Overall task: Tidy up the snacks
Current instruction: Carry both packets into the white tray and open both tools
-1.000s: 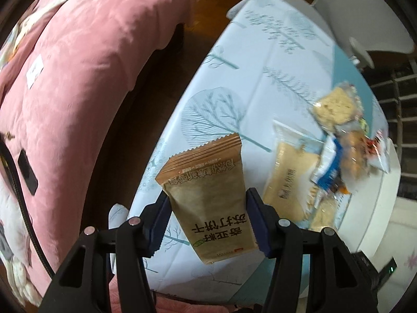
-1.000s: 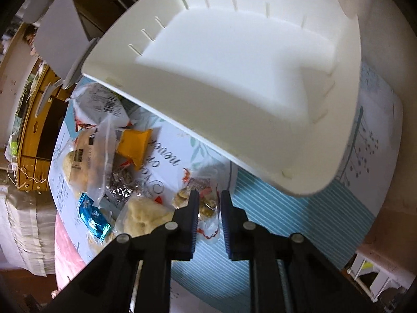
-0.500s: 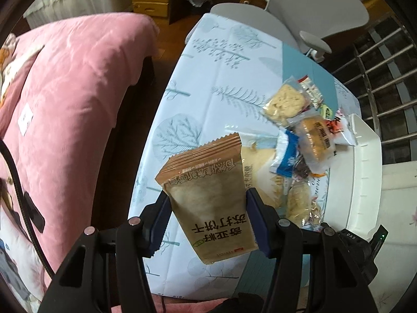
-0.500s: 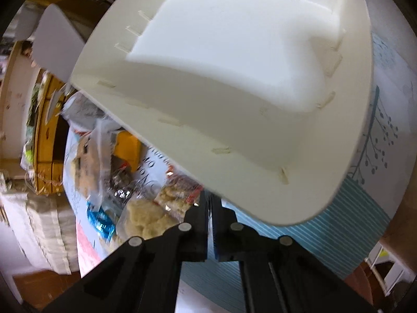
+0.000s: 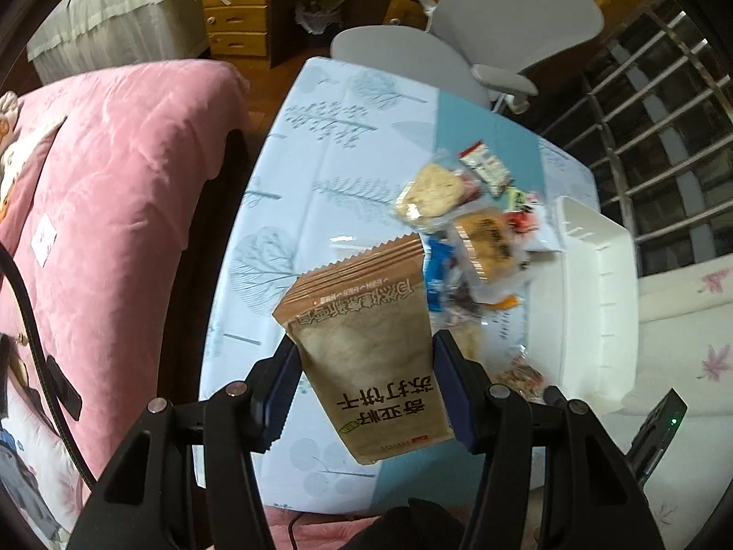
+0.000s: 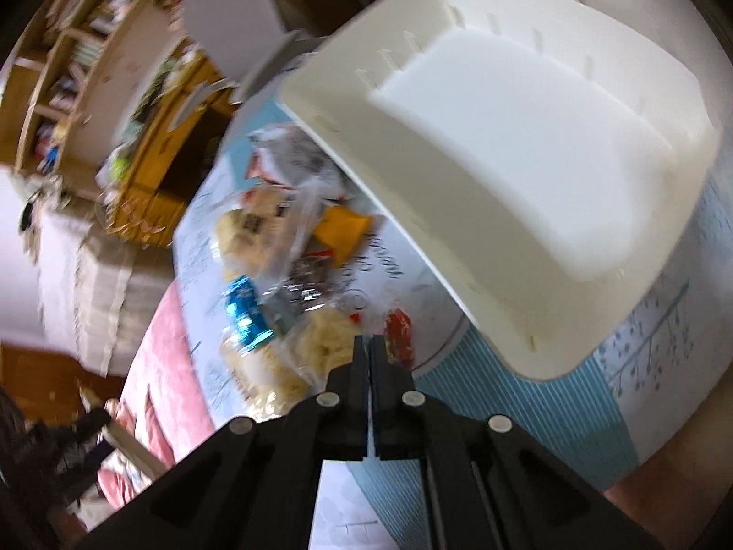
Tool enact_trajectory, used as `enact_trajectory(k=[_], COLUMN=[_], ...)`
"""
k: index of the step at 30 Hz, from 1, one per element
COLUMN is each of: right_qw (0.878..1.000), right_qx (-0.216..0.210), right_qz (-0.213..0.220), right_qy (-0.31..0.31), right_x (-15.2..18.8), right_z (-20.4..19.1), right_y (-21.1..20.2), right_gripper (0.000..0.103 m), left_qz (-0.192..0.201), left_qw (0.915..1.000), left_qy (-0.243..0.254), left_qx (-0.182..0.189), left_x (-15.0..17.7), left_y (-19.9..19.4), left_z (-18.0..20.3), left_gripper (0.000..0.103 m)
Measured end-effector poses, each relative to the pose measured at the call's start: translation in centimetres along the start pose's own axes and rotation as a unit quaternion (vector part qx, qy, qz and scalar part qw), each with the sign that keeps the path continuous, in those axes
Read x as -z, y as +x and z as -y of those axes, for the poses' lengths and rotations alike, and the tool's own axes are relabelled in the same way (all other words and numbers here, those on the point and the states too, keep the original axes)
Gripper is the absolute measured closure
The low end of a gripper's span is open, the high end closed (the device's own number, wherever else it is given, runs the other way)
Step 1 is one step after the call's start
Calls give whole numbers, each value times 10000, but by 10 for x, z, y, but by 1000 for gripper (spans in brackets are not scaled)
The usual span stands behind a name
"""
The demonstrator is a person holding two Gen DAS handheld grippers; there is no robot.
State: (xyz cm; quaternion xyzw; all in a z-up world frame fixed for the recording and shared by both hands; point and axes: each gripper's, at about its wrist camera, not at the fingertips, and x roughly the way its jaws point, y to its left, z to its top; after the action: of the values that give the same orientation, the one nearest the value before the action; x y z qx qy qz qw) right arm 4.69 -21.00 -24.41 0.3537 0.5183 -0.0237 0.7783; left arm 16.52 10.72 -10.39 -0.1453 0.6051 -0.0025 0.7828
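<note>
Brown cracker pouch; white bin; pale-blue tablecloth with tree prints; pink bedcover.

Both wrist views (overhead) share table

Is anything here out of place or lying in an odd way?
Yes. The snack packets lie in a loose, overlapping heap on the tree-print tablecloth, beside the white plastic bin, which holds nothing. The brown paper cracker pouch hangs askew and upside down in the left gripper.

Snack pile on table, bin just right.
</note>
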Motion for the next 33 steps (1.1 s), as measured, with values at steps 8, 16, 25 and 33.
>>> enact_trajectory(k=[8, 16, 25, 33], right_qw=[9878, 9568, 9414, 9505], right_qx=[-346, -453, -289, 138], right_qz=[317, 965, 1227, 1331], right_qy=[-1483, -2706, -3129, -2805], right_x=[-19, -44, -78, -114], right_z=[-19, -17, 16, 56], right_y=[-48, -102, -132, -142], right_gripper=[103, 103, 103, 99], left_qz=[38, -30, -157, -234], left_qw=[9978, 9918, 9835, 9716], left_qy=[623, 1180, 1534, 1844], left_qx=[233, 479, 943, 1466], left_x=[17, 40, 51, 60], left_y=[-23, -20, 4, 22], left_z=[72, 155, 232, 287], left_gripper=[48, 48, 47, 29])
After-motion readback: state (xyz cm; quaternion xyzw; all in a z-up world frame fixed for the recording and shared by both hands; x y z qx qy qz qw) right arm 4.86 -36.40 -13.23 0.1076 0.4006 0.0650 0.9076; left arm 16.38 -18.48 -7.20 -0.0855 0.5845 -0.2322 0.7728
